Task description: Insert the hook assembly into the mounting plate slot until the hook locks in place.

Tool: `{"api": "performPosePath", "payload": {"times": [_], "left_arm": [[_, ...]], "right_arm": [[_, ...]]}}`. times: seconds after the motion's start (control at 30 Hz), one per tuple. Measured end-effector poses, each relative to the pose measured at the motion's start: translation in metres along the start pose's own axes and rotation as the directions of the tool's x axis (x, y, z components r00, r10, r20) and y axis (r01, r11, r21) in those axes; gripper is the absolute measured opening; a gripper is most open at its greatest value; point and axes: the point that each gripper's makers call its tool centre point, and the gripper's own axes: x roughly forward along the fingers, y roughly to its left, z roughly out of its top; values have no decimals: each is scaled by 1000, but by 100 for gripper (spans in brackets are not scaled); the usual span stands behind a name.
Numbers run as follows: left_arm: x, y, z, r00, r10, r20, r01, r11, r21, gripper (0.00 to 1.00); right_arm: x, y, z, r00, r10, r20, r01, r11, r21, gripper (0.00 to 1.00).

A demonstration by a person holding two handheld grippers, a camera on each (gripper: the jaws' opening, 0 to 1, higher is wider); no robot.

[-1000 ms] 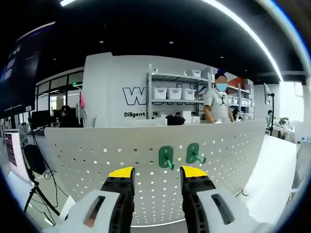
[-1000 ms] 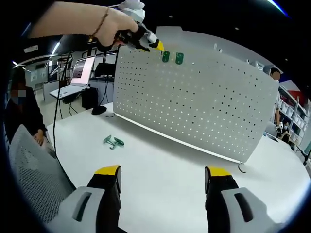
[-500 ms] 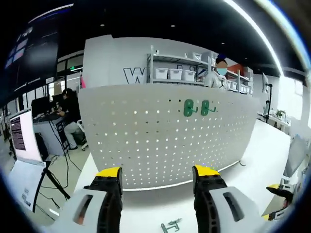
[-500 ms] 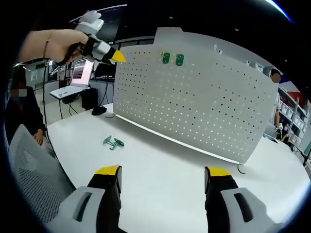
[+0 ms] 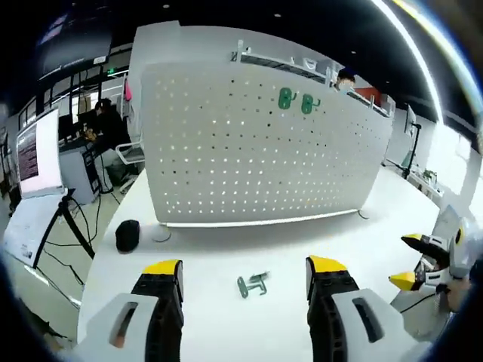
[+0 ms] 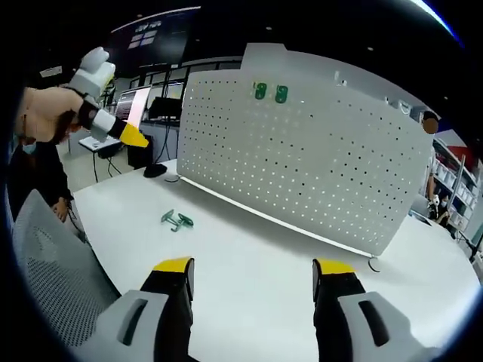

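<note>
The left gripper [image 5: 245,275] has dropped away from the white perforated mounting plate [image 6: 302,166], where two green plastic hooks [image 6: 270,93] sit near its top edge. Both grippers' jaws stand open, empty. A loose green hook assembly [image 5: 253,283] lies on the white worktop [image 6: 249,264], its shape hard to make out; open room surrounds it. The right gripper [image 6: 253,275] hovers low.

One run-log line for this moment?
two green hooks on pegboard | spare hook on table | left gripper open | right gripper open
</note>
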Motion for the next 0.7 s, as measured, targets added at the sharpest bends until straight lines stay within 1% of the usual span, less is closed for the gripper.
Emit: {"api": "performPosePath", "payload": {"times": [0.03, 0.13, 0.17, 0.23, 0.3, 0.4, 0.57, 0.63, 0.7], "left_arm": [[-1, -1, -11, 1000, -4, -22, 4, 1000, 0, 67], [1, 1, -28, 998, -9, -60, 9, 1000, 2, 64], [2, 0, -33, 998, -17, -62, 17, 1000, -6, 64], [4, -4, -37, 998, -36, -59, 34, 999, -31, 61], [8, -7, -43, 997, -38, -68, 37, 999, -8, 60], [14, -13, -54, 994, -63, -90, 63, 998, -6, 56], [25, -20, -75, 985, -94, -148, 97, 995, 13, 57], [30, -19, -79, 983, -92, -159, 96, 995, 16, 59], [35, -15, -85, 981, -87, -174, 91, 996, 16, 59]], "right_arm": [[0, 0, 0, 1000, 2, 1, -2, 1000, 1, 60], [0, 0, -1, 1000, -1, -2, 1, 1000, -3, 59], [0, -2, -2, 1000, -5, -10, 5, 1000, -9, 58], [0, -2, -2, 1000, -8, -10, 8, 1000, -12, 56], [0, -2, -2, 1000, -8, -8, 8, 1000, -9, 56], [1, 0, -4, 1000, 0, -20, 0, 1000, -7, 56], [2, 2, -6, 1000, 9, -28, -9, 1000, -2, 56], [3, 2, -6, 1000, 13, -27, -13, 1000, 7, 56], [3, 2, -7, 999, 16, -30, -16, 1000, 9, 56]]}}
